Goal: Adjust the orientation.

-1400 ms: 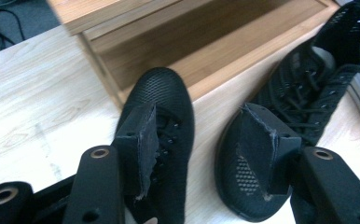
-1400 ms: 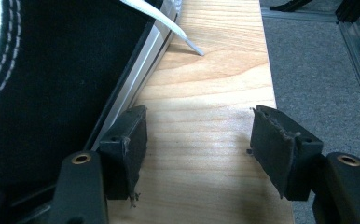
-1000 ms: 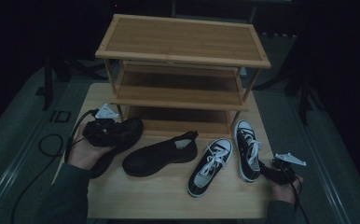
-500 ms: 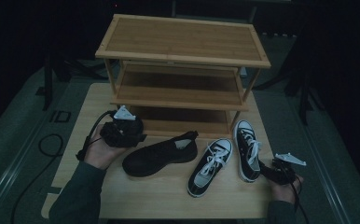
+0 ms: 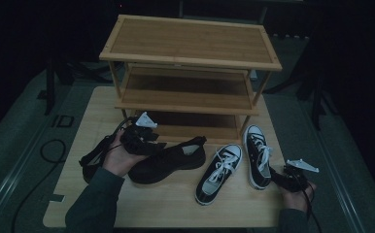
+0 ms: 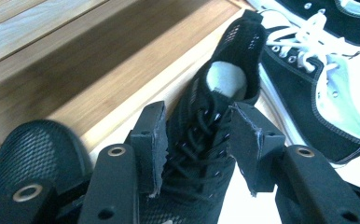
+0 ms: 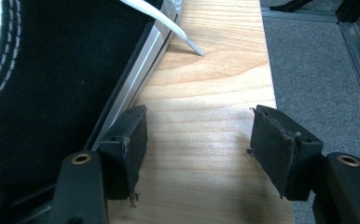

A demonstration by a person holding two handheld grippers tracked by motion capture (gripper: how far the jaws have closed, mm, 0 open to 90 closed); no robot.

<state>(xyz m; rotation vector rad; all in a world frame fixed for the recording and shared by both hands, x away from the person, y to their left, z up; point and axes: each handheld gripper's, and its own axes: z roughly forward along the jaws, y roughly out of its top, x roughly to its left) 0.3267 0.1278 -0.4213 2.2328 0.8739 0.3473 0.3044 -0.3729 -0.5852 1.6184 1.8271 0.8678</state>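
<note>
Jaws of the left gripper (image 6: 194, 149) straddle the laces of a black shoe (image 5: 168, 160) on the table (image 5: 103, 107), spread, not pinching it. Right gripper (image 7: 194, 140) rests open on the table's right edge, just beside a sneaker (image 5: 257, 155). Rack (image 5: 190, 48) shelves stand bare.

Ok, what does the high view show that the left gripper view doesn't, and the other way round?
Extra in the high view: the whole three-shelf wooden rack, the table around it, and the right gripper beside the far-right sneaker.

Extra in the left gripper view: the left gripper up close, its fingers open either side of the black mesh shoe at its laces, and the pale insole.

Shared: that shoe, a second mesh shoe, a black-and-white sneaker and the rack's lowest shelf.
</note>
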